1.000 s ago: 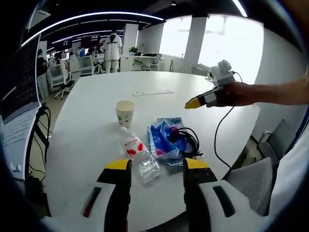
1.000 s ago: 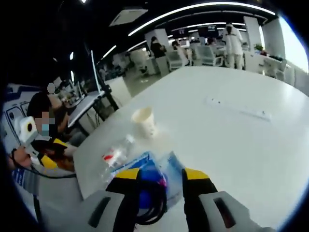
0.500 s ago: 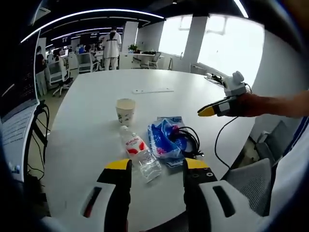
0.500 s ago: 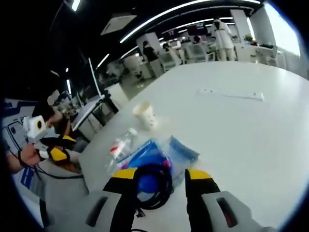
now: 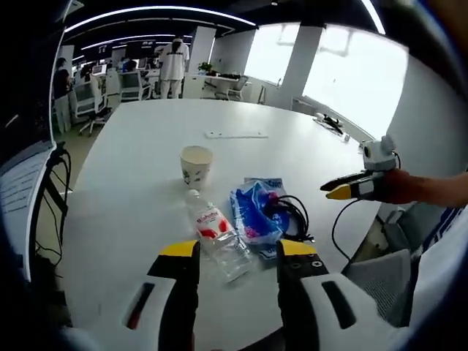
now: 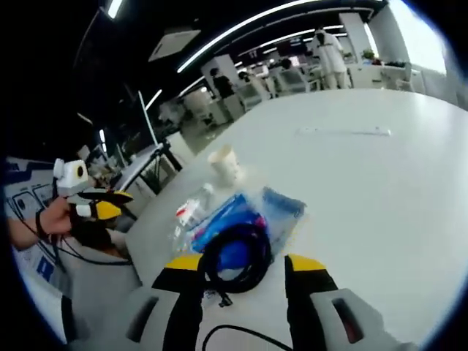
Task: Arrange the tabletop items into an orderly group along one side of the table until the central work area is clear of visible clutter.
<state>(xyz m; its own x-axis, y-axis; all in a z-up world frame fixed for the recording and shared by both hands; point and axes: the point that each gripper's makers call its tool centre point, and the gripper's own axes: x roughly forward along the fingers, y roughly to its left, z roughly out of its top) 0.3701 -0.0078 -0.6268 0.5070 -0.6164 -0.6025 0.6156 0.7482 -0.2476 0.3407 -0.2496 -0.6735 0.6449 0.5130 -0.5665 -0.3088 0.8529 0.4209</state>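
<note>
1. The white table (image 5: 131, 168) holds every item in one cluster near its edge; nothing has moved in the last second.
2. Right gripper (image 6: 243, 265), jaws apart and empty, has dropped over the black cable coil (image 6: 235, 254) on the blue packet (image 5: 252, 212).
3. Left gripper (image 5: 235, 253), spread and empty, hovers by the water bottle (image 5: 216, 234).
4. The paper cup (image 5: 195, 163) stands apart; sorting hasn't started.
</note>
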